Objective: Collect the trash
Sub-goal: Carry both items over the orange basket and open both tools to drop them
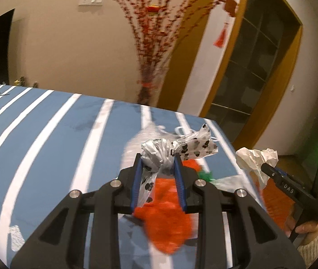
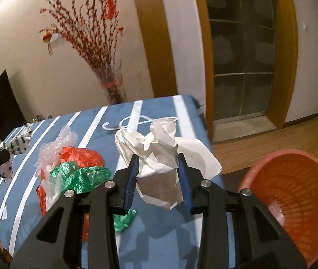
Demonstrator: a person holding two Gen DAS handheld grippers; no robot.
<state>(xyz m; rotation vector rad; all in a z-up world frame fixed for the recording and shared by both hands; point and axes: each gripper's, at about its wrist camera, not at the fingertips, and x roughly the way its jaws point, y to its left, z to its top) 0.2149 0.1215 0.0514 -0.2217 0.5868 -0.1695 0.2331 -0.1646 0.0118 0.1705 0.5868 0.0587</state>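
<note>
Two handheld grippers work over a table draped in a blue cloth with white stripes [image 2: 159, 235], each clamped on one piece of trash. The left gripper [image 1: 157, 163] pinches a knotted white plastic bag printed with black paw marks [image 1: 159, 154], held above the cloth, its tail sticking out to the right past the blue finger pads [image 1: 136, 183]. The right gripper [image 2: 157, 168] is closed on a crumpled wad of white paper [image 2: 156, 154], raised over the table's near right corner.

Three more loose plastic bags lie heaped together on the cloth to the left of the right gripper: one clear [image 2: 53, 148], one orange-red [image 2: 85, 154] and one green [image 2: 85, 174], all touching. One orange plastic waste basket [image 2: 293, 195] with a slotted wall sits off the table's right edge, tilted with its mouth toward the camera.

Against the wall behind the table stands one vase of red blossom branches [image 2: 91, 44], beside a wood-framed glass door [image 2: 244, 51].
</note>
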